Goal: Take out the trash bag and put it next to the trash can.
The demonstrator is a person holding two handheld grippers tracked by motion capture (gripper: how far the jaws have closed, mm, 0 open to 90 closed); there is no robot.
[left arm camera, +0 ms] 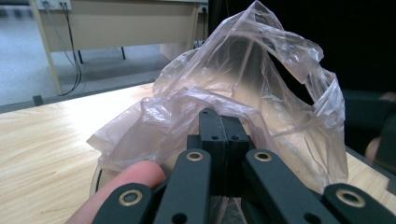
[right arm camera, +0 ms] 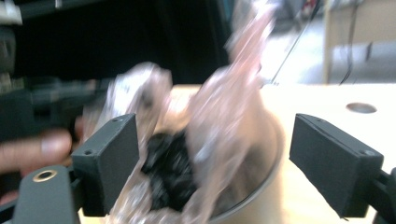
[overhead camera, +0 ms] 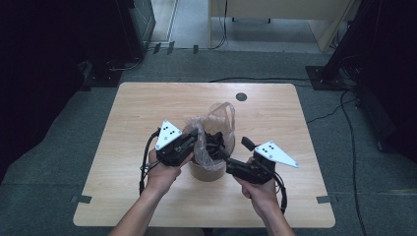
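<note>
Over cup: left gripper pinches plastic bag; right gripper apparently open, blurred.

Pinkish clear bag, tan cup

left hand-held gripper – jaws pinched together | right hand-held gripper – jaws spread wide
</note>
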